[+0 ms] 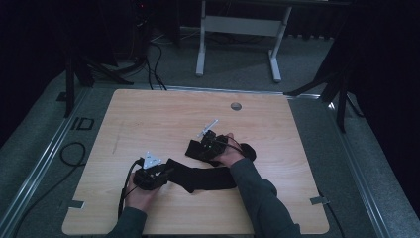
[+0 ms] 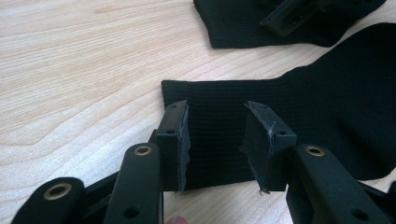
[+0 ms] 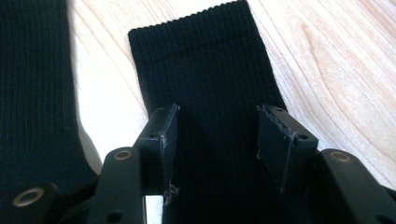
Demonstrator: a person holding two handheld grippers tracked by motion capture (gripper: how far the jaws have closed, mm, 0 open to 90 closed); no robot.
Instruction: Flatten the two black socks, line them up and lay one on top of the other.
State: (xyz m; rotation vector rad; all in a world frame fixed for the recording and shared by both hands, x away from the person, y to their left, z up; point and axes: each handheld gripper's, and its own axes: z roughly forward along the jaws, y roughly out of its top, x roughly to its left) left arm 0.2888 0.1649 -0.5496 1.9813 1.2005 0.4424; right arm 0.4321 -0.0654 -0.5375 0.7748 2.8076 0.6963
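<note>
Two black socks lie flat on the wooden table [image 1: 148, 114]. The nearer sock [image 1: 205, 179] stretches from my left gripper [image 1: 151, 174] toward the person's right sleeve. In the left gripper view my left gripper [image 2: 215, 114] stands open over that sock's cuff [image 2: 210, 98], pads apart on either side of the fabric. The farther sock [image 1: 194, 148] lies under my right gripper [image 1: 210, 144]. In the right gripper view the right gripper [image 3: 217, 114] is open astride this ribbed sock [image 3: 205, 60], and the other sock [image 3: 32, 93] runs along the left edge.
A round cable hole [image 1: 236, 106] sits near the table's far edge. A white desk frame [image 1: 237, 29] stands on the floor behind, and cables [image 1: 74, 153] lie on the carpet at the left. Bare wood spreads left and beyond the socks.
</note>
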